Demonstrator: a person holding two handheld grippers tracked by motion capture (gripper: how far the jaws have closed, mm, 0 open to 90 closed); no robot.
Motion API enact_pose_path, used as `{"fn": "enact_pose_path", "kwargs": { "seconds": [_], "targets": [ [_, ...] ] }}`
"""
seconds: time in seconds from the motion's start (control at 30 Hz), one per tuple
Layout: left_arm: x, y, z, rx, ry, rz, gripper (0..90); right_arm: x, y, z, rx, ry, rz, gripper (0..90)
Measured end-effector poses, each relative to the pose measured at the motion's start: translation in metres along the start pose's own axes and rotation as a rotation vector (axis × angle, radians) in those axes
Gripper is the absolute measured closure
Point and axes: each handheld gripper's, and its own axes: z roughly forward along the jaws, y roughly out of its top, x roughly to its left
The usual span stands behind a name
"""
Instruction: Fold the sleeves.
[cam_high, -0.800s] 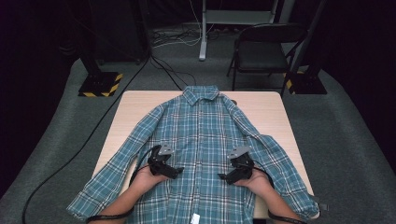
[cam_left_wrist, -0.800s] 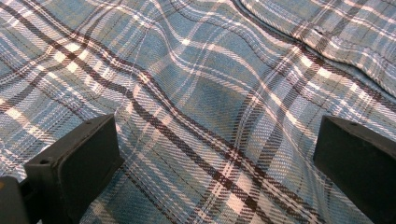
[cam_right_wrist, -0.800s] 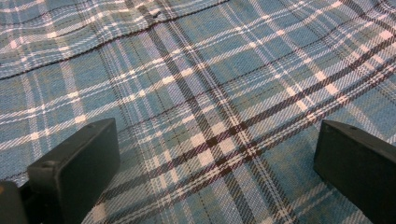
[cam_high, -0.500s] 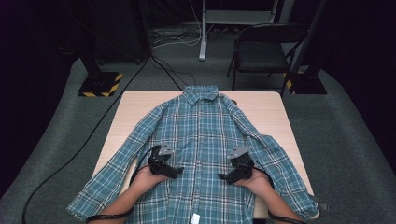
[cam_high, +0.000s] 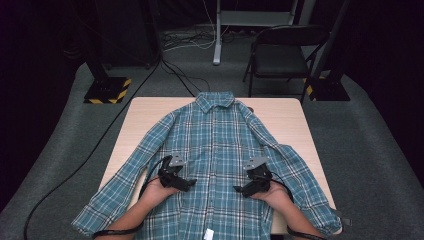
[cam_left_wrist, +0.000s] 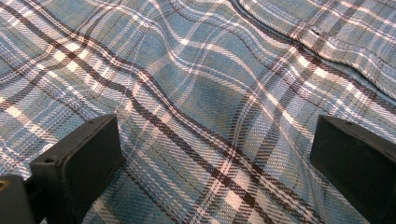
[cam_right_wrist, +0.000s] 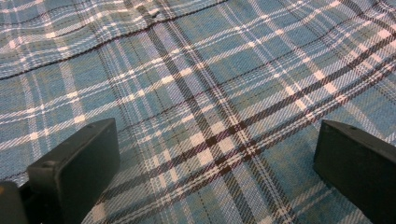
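Two hand-held grippers — left (cam_high: 186, 183), right (cam_high: 241, 189) — jaws apart, apparently hovering over plaid shirt (cam_high: 215, 140).

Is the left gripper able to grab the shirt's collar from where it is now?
Probably yes. The left gripper is open over the shirt, and nothing lies between it and the collar farther up the table.

Both forearms enter from the near edge. Left hand (cam_high: 159, 189) holds the left gripper (cam_high: 186, 184), right hand (cam_high: 272, 192) holds the right gripper (cam_high: 240, 189); tips point inward toward each other. Fingers (cam_left_wrist: 81, 158) of each stand wide apart, gripping nothing
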Motion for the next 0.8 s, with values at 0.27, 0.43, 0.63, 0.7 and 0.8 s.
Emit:
{"fn": "enact_pose_path", "kwargs": {
  "seconds": [0.27,0.43,0.63,0.7,0.8],
  "targets": [
    [0.003,0.0,-0.003,0.003,-0.006,-0.004,4.9,0.0,0.0,0.0,0.0,0.0,0.0,0.0],
    [0.007,-0.001,-0.007,0.012,-0.005,-0.02,6.8,0.0,0.0,0.0,0.0,0.0,0.001,0.0],
    [0.012,-0.002,-0.013,0.013,-0.003,-0.047,8.3,0.0,0.0,0.0,0.0,0.0,0.001,0.0],
    [0.014,-0.002,-0.014,0.007,0.0,-0.054,8.8,0.0,0.0,0.0,0.0,0.0,0.001,0.0],
    [0.015,-0.002,-0.018,0.003,0.004,-0.059,9.0,0.0,0.0,0.0,0.0,0.0,0.001,0.0]
  ]
}}
